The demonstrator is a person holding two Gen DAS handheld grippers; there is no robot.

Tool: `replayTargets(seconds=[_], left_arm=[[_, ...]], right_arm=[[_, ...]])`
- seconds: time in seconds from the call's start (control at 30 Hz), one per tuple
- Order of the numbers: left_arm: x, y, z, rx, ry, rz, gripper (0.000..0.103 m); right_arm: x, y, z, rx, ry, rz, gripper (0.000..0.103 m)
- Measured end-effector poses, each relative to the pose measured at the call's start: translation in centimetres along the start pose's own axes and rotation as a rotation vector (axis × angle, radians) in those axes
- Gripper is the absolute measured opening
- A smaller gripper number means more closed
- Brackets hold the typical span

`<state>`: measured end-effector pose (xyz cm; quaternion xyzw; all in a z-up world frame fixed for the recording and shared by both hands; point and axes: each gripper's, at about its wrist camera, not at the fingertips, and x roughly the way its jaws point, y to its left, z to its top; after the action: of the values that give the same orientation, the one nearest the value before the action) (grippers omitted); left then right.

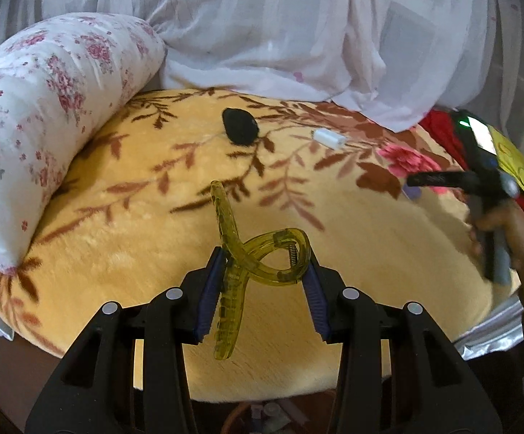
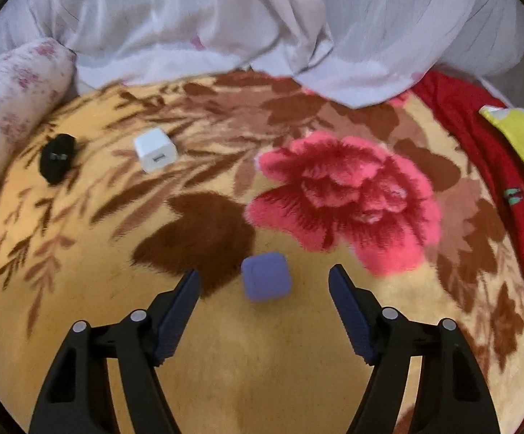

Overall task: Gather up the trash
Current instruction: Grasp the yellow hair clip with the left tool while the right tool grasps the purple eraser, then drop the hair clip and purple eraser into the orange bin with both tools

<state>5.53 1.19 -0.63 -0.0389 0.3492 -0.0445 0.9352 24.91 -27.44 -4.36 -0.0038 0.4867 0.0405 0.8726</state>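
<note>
The left hand-held gripper (image 1: 265, 271) was clamped on a yellow translucent hair clip (image 1: 253, 264), which crossed itself between the two pads; the lower end of the clip hung down over the blanket (image 1: 370, 253). The right hand-held gripper (image 2: 265, 289) had its jaws wide apart, and a small purple cube (image 2: 266, 281) lay on the blanket between the tips, touching neither of them. In the left wrist view this right gripper was blurred at the edge of the frame, so its shape was hard to make out there.

Beyond the purple cube the big pink flower print (image 2: 345, 199) of the blanket spread out. Farther from the cube, to its left, stood a white charger block (image 2: 155, 153), and further left a black object (image 2: 56, 159) whose kind I cannot tell. A floral pillow (image 1: 38, 115) lay past it, cut off by the frame. Behind all, white sheer fabric (image 1: 280, 36) hid the background. A red cloth (image 2: 479, 137) and a yellow item (image 2: 522, 133) were only partly visible.
</note>
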Motion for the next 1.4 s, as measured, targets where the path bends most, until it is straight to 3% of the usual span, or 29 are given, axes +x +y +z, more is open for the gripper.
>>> replayTargets(seconds=[0.13,0.2,0.27,0.63,0.93,1.13,1.4], left_arm=[[0.4,-0.8,-0.8,0.011,0.026,-0.021,0.042],[0.5,-1.2,-1.1,0.014,0.034,-0.032,0.042],[0.5,-1.6,-1.3,0.017,0.039,-0.041,0.042],[-0.6,-3.3,-2.1,0.033,0.045,-0.088,0.042],[-2.9,-4.1,-4.2,0.08,0.071,-0.102,0.042],[-4.0,-3.1,-8.4,0.089,0.195,-0.134,0.042],[-4.3,-1.8,-12.5,0.069,0.331,-0.16,0.042]], right_arm=[[2.3,-0.5,0.7,0.042,0.07,0.02,0.061],[3.5,-0.7,0.8,0.056,0.107,0.027,0.04],[4.2,-0.8,0.8,0.06,0.127,0.03,0.035],[-6.3,2.7,-5.0,-0.063,-0.049,0.143,0.034],[-12.5,6.0,-11.1,-0.127,-0.087,0.257,0.035],[-15.2,8.9,-17.7,-0.199,-0.029,0.352,0.035],[-14.6,11.2,-25.2,-0.251,0.131,0.419,0.035]])
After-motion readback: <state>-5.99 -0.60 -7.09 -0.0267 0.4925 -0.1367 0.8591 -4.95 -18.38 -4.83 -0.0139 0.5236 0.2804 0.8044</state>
